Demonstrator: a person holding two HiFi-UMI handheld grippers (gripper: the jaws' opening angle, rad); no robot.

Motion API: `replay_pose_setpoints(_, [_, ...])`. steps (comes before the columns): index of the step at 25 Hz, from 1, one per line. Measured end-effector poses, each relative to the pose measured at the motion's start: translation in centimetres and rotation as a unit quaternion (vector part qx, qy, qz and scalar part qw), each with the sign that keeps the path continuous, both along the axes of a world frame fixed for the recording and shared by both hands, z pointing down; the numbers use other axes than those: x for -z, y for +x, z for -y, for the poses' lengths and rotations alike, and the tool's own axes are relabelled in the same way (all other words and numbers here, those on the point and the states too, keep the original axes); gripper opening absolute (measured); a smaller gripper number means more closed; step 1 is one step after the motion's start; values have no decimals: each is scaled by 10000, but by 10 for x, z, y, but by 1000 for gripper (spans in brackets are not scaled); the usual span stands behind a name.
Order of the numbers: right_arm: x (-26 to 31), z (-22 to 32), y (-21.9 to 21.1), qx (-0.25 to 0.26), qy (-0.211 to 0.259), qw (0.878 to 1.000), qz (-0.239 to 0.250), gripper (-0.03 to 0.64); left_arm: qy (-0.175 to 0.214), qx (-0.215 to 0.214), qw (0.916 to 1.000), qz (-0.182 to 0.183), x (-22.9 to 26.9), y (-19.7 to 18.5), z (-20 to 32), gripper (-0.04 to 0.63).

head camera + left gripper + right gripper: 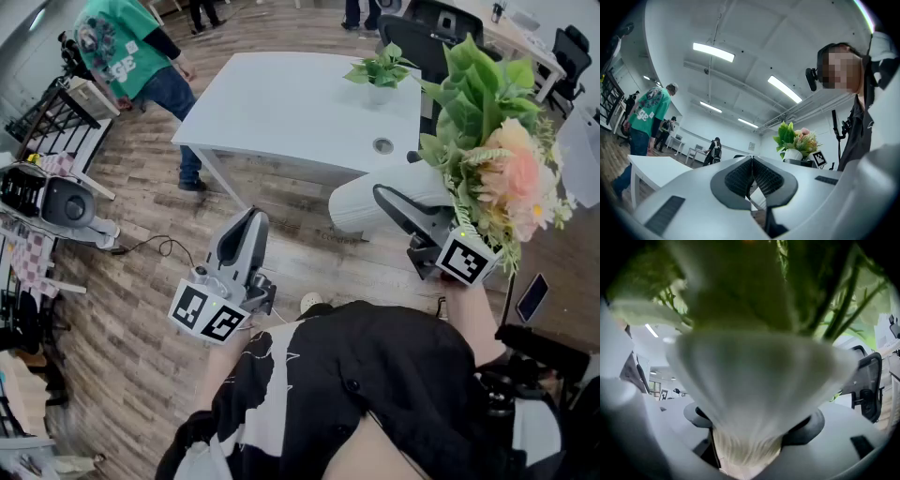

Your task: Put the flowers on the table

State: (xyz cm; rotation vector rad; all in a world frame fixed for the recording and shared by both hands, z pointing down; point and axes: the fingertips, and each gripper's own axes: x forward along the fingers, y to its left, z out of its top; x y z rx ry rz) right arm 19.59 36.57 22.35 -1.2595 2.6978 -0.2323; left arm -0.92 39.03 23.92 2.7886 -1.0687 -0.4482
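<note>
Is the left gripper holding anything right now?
No, the left gripper has its jaws closed together with nothing between them, while the flowers are held by the right gripper.

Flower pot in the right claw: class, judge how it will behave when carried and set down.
Probably top-heavy: the flowers spread far wider than the white pot, so it may tip when set down. The pot's smooth tapered wall could slip in the right claw. The leaves likely flex rather than snap.
</note>
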Motion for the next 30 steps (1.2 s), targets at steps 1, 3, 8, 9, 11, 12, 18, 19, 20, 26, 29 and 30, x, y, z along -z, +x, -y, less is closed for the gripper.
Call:
replay_pose_setpoints(1, [0,0,0,1,4,10000,-12,411,-1,4,10000,-1,1,0,0,20])
replay_pose_setpoints(3, [0,0,-1,6,11,10000,-39,411,-2,12,10000,-3,2,0,0,20])
replay_pose_setpoints(8, [-3,-1,4,-5,-47,10000,-83,411,-20,26,10000,-15,1,6,-3,20])
replay_pose_setpoints(9, [-5,0,5,3,-64,9999,-83,411,-13,31,10000,-15,1,7,-3,20])
replay_pose_setpoints(11, [-9,3,6,13,-58,9999,-101,411,15,46,10000,-21,-3,8,1,20])
replay_pose_setpoints(12, [-10,8,5,0,-47,9999,-127,411,23,56,10000,-28,-5,6,6,20])
replay_pose_setpoints(18, [-7,75,-28,-154,-233,9992,-289,411,-22,42,9999,-150,-2,-31,74,20])
replay_pose_setpoints(19, [-4,86,-33,-145,-231,9992,-285,413,15,35,9999,-156,1,-35,86,20])
replay_pose_setpoints(20, [-1,97,-38,-131,-217,9993,-278,411,61,30,9998,-160,5,-39,97,20])
replay_pose_setpoints(26, [15,164,-65,-275,-161,9989,-342,411,224,-51,9996,-132,25,-67,161,20])
replay_pose_setpoints(29, [23,194,-83,-313,-100,9988,-364,411,327,-41,9994,-112,35,-89,190,20])
replay_pose_setpoints(30, [26,204,-89,-328,-81,9988,-364,411,348,-45,9993,-107,38,-95,199,20])
